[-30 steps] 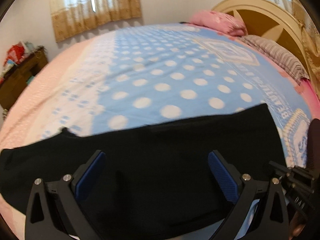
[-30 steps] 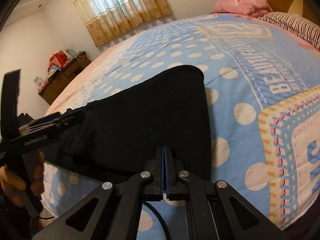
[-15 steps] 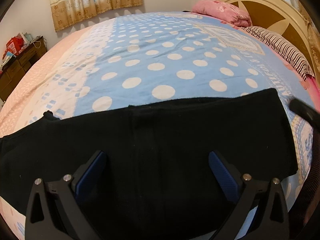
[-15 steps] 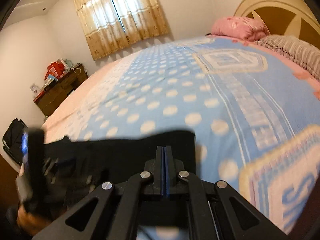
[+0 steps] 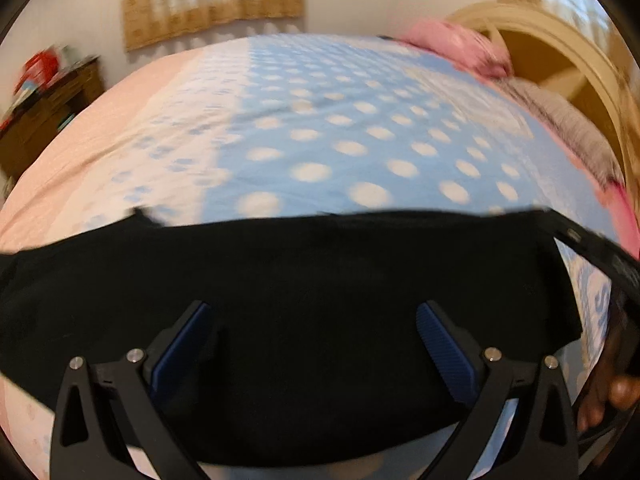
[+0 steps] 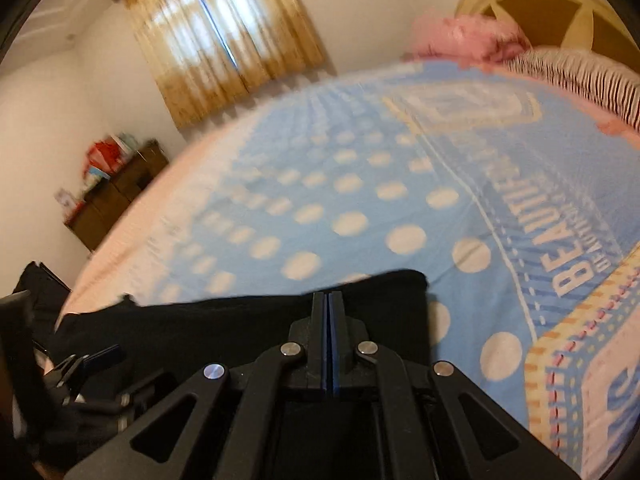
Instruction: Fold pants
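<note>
The left gripper [image 5: 312, 344] has its blue-padded fingers [image 5: 440, 340] spread wide, with nothing between them; they hover over the black pants [image 5: 300, 280], and whether they touch the cloth cannot be told. The right gripper [image 6: 329, 320] has its fingers [image 6: 318, 332] pressed together with only a thin seam between the pads. It sits at the near edge of the pants [image 6: 240, 328], but whether any cloth is pinched between the pads cannot be told.

The pants lie as a broad dark band across the near part of the bed [image 5: 340, 120], one square end toward the right beside the printed lettering on the bedspread [image 6: 572, 280]. In the left wrist view, the person's right hand [image 5: 608, 384] shows at the right edge.

Farther out, the blue bedspread with white dots runs up to a pink pillow [image 5: 460, 48] and a striped pillow [image 6: 580, 76] against the cream headboard [image 5: 560, 40]. A curtained window [image 6: 224, 32] is in the far wall, and a wooden dresser [image 6: 116, 196] with clutter on top stands at the left.
</note>
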{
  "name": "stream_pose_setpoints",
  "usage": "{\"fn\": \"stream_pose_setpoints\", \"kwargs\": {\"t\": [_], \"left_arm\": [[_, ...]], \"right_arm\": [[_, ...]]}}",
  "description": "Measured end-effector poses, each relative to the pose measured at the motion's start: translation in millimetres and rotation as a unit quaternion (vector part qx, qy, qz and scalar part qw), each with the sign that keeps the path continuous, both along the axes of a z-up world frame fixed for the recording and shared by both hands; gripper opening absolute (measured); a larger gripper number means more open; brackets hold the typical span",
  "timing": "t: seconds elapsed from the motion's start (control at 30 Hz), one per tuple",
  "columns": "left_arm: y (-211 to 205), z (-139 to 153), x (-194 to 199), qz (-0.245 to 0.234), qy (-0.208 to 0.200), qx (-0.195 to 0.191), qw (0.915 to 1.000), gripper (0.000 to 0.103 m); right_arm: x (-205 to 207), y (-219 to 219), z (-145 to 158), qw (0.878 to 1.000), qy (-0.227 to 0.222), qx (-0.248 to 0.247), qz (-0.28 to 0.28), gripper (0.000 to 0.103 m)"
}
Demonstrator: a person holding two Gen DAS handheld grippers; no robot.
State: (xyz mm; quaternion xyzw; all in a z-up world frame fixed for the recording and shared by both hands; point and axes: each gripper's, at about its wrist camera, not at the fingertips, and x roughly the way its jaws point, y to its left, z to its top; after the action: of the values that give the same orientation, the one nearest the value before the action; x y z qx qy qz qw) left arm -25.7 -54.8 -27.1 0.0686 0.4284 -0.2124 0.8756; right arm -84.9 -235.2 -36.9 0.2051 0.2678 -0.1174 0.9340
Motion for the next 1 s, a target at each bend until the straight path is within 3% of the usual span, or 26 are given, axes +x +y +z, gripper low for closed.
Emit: {"fn": "stream_pose_setpoints", "kwargs": {"t": [0.13,0.23,0.3,0.37,0.47,0.53,0.57,0.7,0.87,0.93,1.0], "left_arm": [[78.9,14.9,17.3,0.111,-0.027,-0.03,0.993,0.103],[149.5,24.6,22.8,0.213,-0.066,-0.041,0.9739,0.103],[201.1,28.1,23.9,0.296,-0.091,-0.048,0.9497,0.103],[244.0,25.2,23.4,0.362,-0.089,-0.078,0.9246,0.103],[294.7,5.3,27.1,0.425,-0.047,-0.16,0.8899,0.103],[310.5,-10.8,32.5,0.44,-0.012,-0.197,0.8759,0.102],[312.5,-15.1,34.5,0.438,-0.017,-0.2,0.8762,0.102],[286.3,-12.6,42.8,0.418,-0.027,-0.138,0.8975,0.102],[269.4,-16.2,55.0,0.426,-0.038,-0.085,0.9001,0.1],[266.1,-14.3,56.2,0.411,-0.041,-0.096,0.9055,0.074],[268.5,-13.3,56.4,0.404,-0.038,-0.103,0.9083,0.066]], "right_arm": [[-10.1,51.2,11.8,0.998,-0.031,-0.021,0.042,0.002],[-5.4,90.4,9.7,0.995,-0.03,-0.024,0.095,0.002],[-1.1,115.9,7.4,0.99,-0.024,-0.037,0.134,0.002],[4.9,135.6,4.2,0.985,-0.016,-0.045,0.164,0.002],[10.2,152.4,0.7,0.981,-0.006,-0.042,0.189,0.002],[13.1,158.4,-0.8,0.98,0.002,-0.048,0.195,0.002],[14.1,158.7,-1.4,0.98,0.004,-0.048,0.195,0.002],[16.2,156.0,-2.6,0.981,0.013,-0.04,0.189,0.002],[16.5,152.9,-3.3,0.982,0.017,-0.034,0.186,0.002],[16.0,153.8,-2.9,0.982,0.017,-0.032,0.188,0.002],[15.3,154.1,-2.2,0.982,0.015,-0.028,0.188,0.002]]}}
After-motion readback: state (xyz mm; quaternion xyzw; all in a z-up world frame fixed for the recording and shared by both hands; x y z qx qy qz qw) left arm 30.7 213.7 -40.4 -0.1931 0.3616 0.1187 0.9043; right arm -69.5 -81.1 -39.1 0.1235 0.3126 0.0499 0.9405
